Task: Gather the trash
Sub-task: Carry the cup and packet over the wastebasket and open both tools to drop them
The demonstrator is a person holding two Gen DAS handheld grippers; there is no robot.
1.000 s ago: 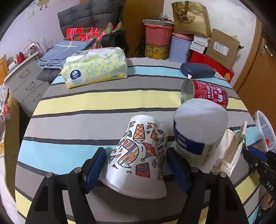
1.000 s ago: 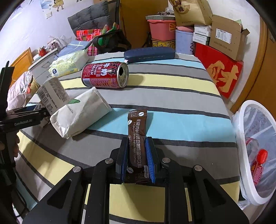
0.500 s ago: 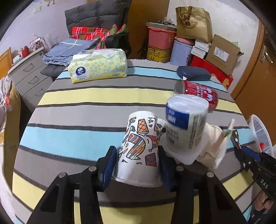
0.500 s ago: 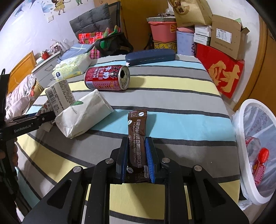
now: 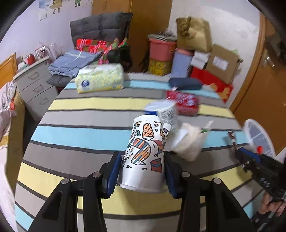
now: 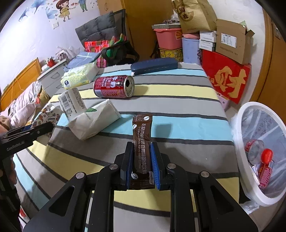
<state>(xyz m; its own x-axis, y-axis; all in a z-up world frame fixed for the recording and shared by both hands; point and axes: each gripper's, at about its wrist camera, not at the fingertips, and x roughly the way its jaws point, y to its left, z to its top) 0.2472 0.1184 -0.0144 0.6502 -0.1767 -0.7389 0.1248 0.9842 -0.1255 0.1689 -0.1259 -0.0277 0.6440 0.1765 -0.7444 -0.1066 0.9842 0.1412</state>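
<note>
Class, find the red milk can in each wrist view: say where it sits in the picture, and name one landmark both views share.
Left wrist: the red milk can lies right of centre, blurred, behind the white tub.
Right wrist: the can lies upper left of centre, its open end facing right.
Shared landmark: the dark blue case, just beyond the can in both.

walls: pale, cartoon stickers [image 6: 64,9] | drawers [image 5: 37,85]: grey (left) | door [image 5: 264,92]: wooden
</note>
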